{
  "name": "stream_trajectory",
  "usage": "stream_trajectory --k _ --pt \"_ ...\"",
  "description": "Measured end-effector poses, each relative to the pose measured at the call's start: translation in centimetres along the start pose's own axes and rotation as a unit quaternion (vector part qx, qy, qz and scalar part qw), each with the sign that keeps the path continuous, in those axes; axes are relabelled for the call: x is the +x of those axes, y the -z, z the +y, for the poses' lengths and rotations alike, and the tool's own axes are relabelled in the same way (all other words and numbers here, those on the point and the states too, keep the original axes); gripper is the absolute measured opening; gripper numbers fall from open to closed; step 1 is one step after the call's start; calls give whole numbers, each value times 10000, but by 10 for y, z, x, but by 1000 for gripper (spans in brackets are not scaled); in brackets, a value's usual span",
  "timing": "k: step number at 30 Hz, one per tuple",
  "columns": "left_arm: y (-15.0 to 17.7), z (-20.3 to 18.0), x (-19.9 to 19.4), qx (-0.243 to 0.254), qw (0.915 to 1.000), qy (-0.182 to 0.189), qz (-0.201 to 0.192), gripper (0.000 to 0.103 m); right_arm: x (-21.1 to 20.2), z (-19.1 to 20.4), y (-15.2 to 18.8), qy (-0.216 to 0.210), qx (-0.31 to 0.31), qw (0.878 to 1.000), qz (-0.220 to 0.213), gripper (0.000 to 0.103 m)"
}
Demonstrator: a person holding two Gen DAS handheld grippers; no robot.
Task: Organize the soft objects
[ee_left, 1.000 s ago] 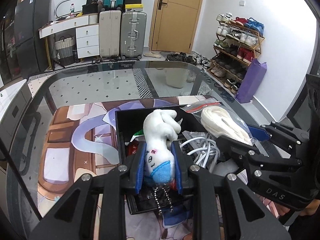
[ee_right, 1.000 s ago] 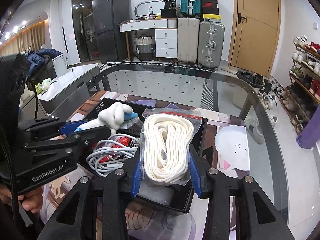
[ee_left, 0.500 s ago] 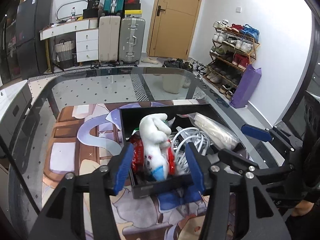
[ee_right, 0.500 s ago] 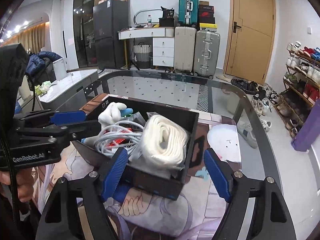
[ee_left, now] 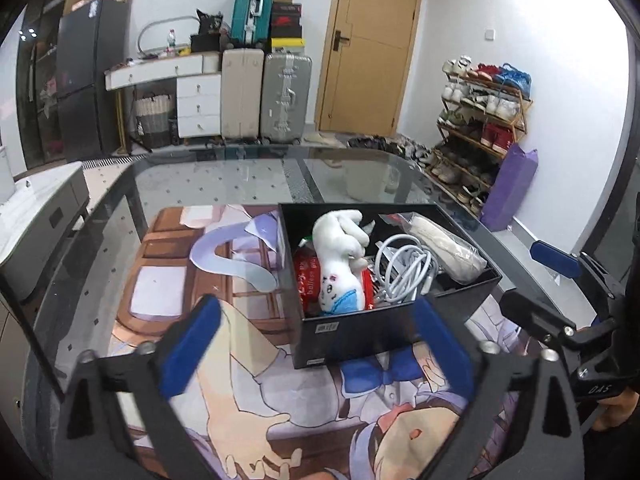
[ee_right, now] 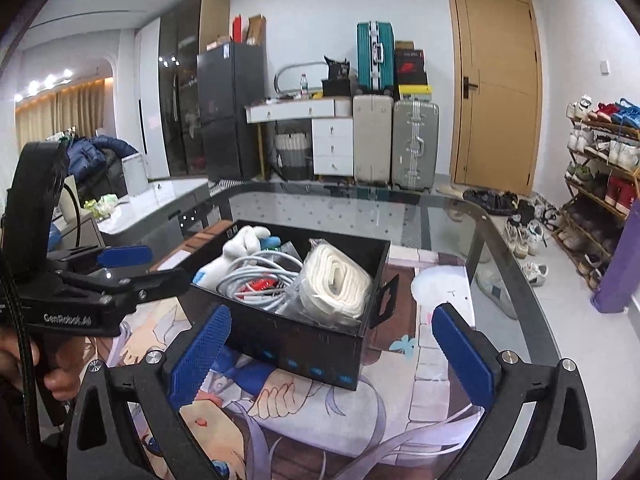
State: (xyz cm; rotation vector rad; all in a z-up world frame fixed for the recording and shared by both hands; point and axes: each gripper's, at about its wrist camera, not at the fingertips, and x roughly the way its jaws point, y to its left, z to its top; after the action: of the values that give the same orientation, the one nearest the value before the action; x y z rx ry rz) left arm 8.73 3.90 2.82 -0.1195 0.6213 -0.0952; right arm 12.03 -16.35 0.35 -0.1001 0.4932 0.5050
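Opening beside the black box [ee_left: 352, 332], both hand-held grippers [ee_left: 316, 344] [ee_right: 332, 344] empty, "GenRobot.AI" readable only from right wrist, plush toy [ee_left: 340, 256] inside the box.

White plush toy [ee_left: 340, 264], bagged white rope coil [ee_right: 340, 284] lie inside black box [ee_right: 296, 340] (uncovered).

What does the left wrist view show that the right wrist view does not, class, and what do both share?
Only the left wrist view shows the plush toy's printed face and blue end lying on a red packet. Only the right wrist view shows the box's side handle, the blue marks on its front wall and the hand gripping the left gripper. Both show the black box, the white cable coil, the bagged white rope and jaws opening with nothing between them.
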Motion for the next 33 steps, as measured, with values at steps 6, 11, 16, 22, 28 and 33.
stream_trajectory --k 6,11,16,22,28,33 --pt "1 3 1 80 9997 -124 -186 103 -3 -3 1 75 14 9997 -237 102" --pt "1 5 2 8 9993 -138 -355 103 0 -5 -6 35 132 9990 -424 102" --pt "1 2 0 41 9983 -260 -516 103 2 4 -3 8 -70 9987 -514 102" --pt "2 1 4 74 9967 -391 -701 103 4 12 1 -65 -203 9983 -540 102" --pt "9 4 10 60 9962 -488 -713 103 4 10 1 -88 -163 9982 -571 102" --pt "10 1 11 122 9960 -585 -666 103 4 11 1 -16 -196 9981 -584 102"
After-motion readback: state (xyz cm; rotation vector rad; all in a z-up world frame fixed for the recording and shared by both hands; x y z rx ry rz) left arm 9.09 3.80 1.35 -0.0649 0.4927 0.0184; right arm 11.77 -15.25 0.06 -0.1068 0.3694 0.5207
